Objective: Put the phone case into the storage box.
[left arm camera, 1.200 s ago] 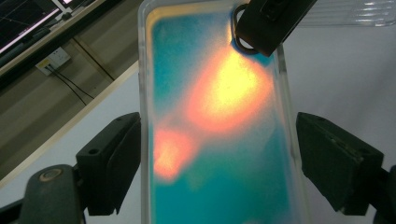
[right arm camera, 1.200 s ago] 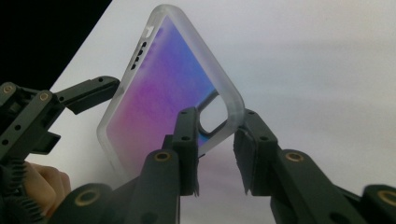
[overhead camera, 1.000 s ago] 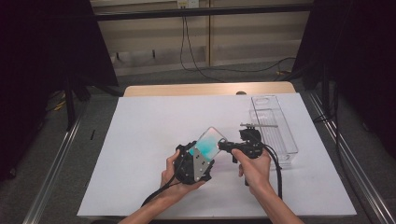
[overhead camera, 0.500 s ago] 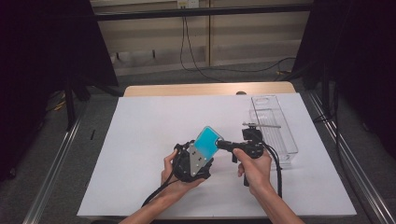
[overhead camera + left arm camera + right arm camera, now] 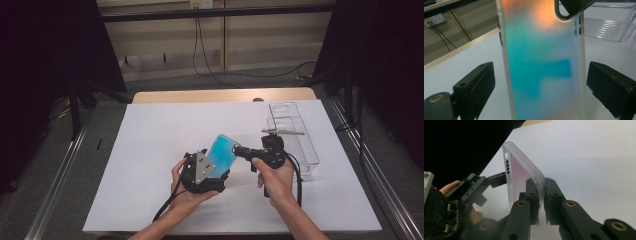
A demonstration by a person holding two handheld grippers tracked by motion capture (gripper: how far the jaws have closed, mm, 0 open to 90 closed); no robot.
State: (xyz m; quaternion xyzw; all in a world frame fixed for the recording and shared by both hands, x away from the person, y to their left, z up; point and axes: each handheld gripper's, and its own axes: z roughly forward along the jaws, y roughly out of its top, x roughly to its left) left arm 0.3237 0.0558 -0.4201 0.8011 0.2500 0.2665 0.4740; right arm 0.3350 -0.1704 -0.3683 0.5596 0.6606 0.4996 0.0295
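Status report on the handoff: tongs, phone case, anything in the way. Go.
Right tongs shut on phone case corner. Left tongs just opened, pads off the case. Clear tray stands apart; nothing in the way.

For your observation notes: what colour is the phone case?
Frosted phone case, teal-blue shading to orange; left gripper view.

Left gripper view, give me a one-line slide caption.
Iridescent phone case stands between the left gripper's open jaws, pinched at its top corner by the right gripper.
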